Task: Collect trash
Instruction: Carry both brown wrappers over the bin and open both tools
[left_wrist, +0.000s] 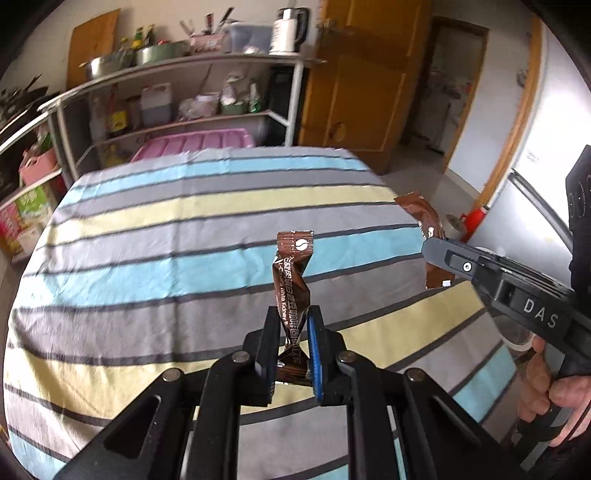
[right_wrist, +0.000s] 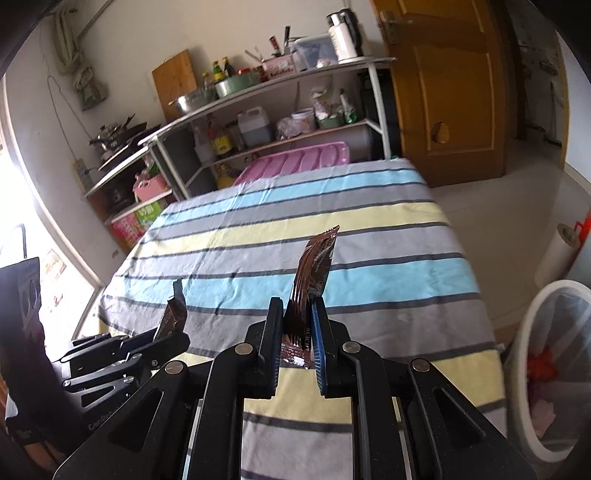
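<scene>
My left gripper is shut on a twisted brown coffee sachet that stands up above the striped tablecloth. My right gripper is shut on a second brown sachet, also held above the cloth. In the left wrist view the right gripper shows at the right with its sachet. In the right wrist view the left gripper shows at the lower left with its sachet.
A white bin lined with a clear bag, holding some trash, stands on the floor right of the table. Metal shelves with pots and bottles, a pink tub and a wooden door lie beyond the table.
</scene>
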